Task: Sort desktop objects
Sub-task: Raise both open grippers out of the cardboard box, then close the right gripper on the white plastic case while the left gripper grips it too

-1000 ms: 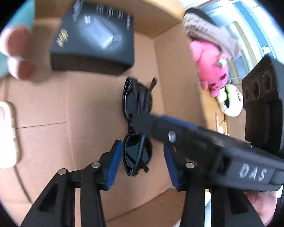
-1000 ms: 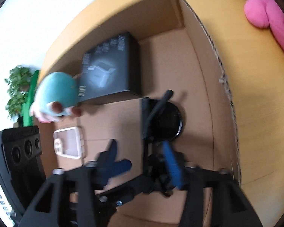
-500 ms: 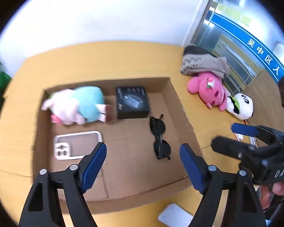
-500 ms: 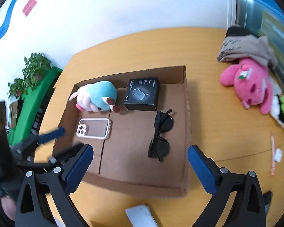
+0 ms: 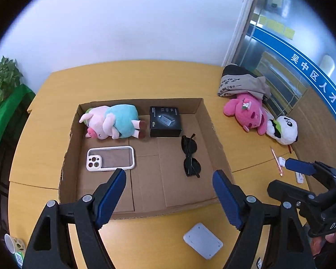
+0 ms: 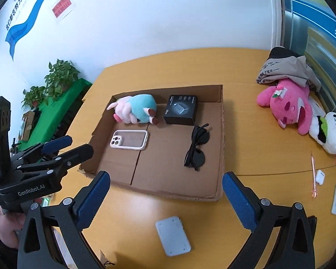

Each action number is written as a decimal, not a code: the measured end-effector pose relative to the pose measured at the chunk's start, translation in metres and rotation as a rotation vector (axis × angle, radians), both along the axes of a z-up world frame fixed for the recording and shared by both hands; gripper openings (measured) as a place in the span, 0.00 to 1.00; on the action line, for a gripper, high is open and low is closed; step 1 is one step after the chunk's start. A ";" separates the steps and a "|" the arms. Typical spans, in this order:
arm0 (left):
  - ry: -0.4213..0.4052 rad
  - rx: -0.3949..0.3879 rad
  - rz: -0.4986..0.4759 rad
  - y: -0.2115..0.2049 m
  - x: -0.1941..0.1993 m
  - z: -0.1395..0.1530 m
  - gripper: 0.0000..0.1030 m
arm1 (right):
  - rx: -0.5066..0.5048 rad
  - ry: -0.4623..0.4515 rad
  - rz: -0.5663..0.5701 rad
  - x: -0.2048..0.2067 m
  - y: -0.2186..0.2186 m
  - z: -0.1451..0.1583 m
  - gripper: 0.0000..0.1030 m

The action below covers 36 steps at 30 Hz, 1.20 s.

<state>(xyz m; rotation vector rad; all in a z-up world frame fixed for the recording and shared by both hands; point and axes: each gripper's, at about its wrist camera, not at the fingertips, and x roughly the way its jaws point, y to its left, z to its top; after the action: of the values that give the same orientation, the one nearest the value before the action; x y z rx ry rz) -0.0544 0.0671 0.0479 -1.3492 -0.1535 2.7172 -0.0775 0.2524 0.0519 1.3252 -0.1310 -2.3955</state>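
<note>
the left gripper (image 5: 169, 192) hangs above the near edge of the cardboard box (image 5: 215, 139) with its blue pads (image 5: 110, 198) spread wide and nothing between them; the right gripper (image 6: 165, 198) hangs beside it over the table (image 6: 253, 134), its jaws spread wider and likewise empty; each shows in the other's view, the right one at the right edge of the left view, the left one at the left edge of the right view, held in a hand (image 6: 4, 226) partly visible below it; just beneath both, on the bare tabletop in front of the box, lies a small white-grey flat device (image 6: 173, 235); inside the open, shallow box the black sunglasses (image 5: 190, 155) lie folded flat on the floor near the right wall; a black carton (image 5: 165, 121) sits against the far wall, just beyond the sunglasses; beside it, to the left, a pink and teal plush pig (image 5: 113, 124) lies on its side; a clear phone case with a white rim (image 5: 110, 158) lies flat nearer the front left; outside the box, well apart on the right of the table, a pink plush toy (image 6: 286, 106) rests against a panda plush (image 6: 330, 132), with a grey printed cloth (image 6: 284, 69) heaped behind them; a thin pink pen (image 6: 313, 172) and a small white earbud case (image 6: 319, 176) lie near the right edge; potted plants (image 6: 58, 76) stand on a green surface to the far left.
</note>
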 end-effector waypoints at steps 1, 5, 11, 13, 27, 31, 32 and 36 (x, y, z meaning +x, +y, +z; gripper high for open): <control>0.006 0.000 -0.006 0.003 0.003 0.001 0.77 | -0.003 0.002 0.005 0.004 0.001 0.000 0.99; 0.026 -0.016 -0.026 0.016 0.013 0.006 0.77 | -0.006 0.008 0.011 0.016 0.007 0.002 0.99; 0.045 -0.014 -0.038 0.027 0.020 0.011 0.77 | -0.008 0.013 0.016 0.024 0.015 0.006 0.99; 0.047 -0.013 -0.035 0.028 0.021 0.011 0.77 | -0.006 0.019 0.020 0.026 0.015 0.007 0.99; -0.012 -0.012 -0.048 0.021 0.019 0.001 0.77 | -0.050 0.004 0.018 0.027 0.007 -0.004 0.99; -0.061 0.018 -0.070 0.020 0.019 -0.013 0.77 | -0.094 -0.040 0.003 0.025 0.009 -0.023 0.99; -0.086 0.051 -0.077 0.018 0.018 -0.019 0.77 | -0.106 -0.052 -0.001 0.026 0.011 -0.028 0.99; -0.190 0.156 -0.074 0.014 0.013 -0.051 0.77 | -0.127 -0.105 0.000 0.032 0.015 -0.063 0.99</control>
<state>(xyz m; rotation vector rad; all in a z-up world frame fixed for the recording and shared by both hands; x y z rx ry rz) -0.0418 0.0809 -0.0030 -1.5307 -0.3168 2.4572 -0.0454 0.2676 -0.0109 1.3911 -0.3069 -2.2767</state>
